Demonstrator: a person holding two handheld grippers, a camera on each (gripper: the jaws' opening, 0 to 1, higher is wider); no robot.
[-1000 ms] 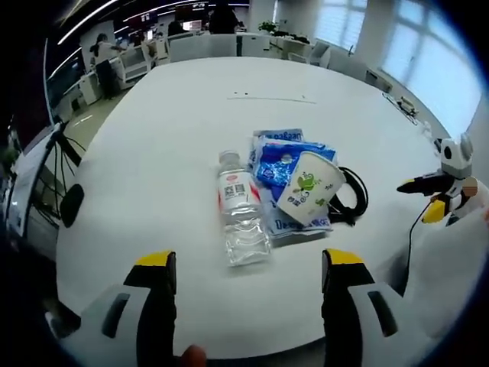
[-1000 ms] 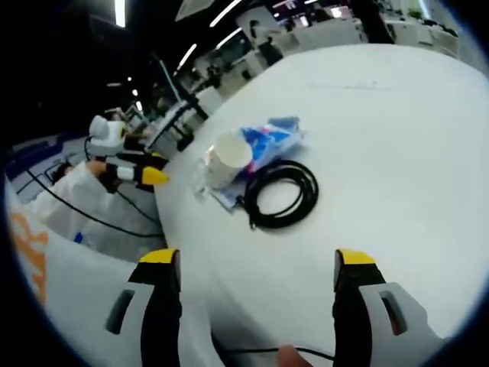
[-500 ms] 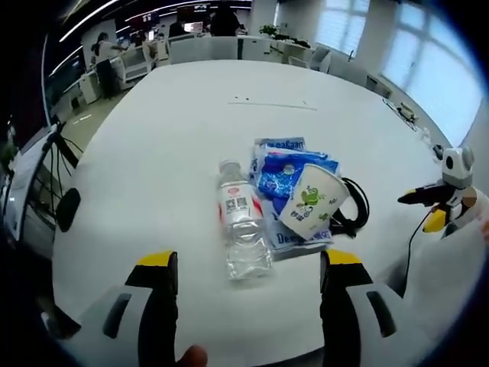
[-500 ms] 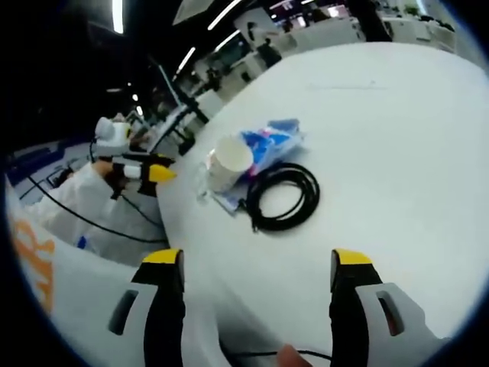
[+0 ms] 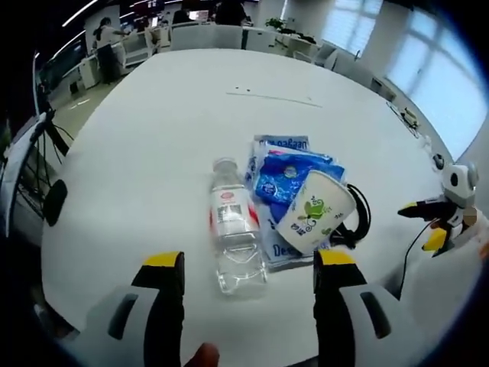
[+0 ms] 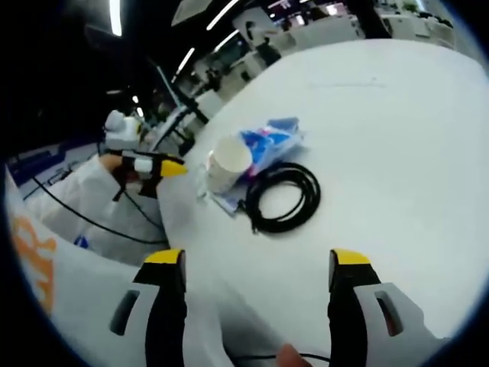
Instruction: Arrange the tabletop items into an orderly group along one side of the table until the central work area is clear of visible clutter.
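Items, near desk (image 5: 153,122) edge: water bottle (image 5: 235,237) lying flat, blue packs (image 5: 286,177), paper cup (image 5: 312,214) tipped on them, black cable coil (image 6: 281,195) beside.
Left claw (image 5: 241,264): wide open, empty, facing the bottle.
Right claw (image 6: 256,260): wide open, empty.
Tip: grip bottle mid-body (round, may roll), square to jaws.

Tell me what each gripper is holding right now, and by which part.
Nothing is held. The left gripper and right gripper both stand open with empty jaws, short of the water bottle, paper cup and coiled black cable on the white table.

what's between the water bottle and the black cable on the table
In the left gripper view, the blue snack packets and the paper cup lying on them sit between the water bottle and the coiled black cable.
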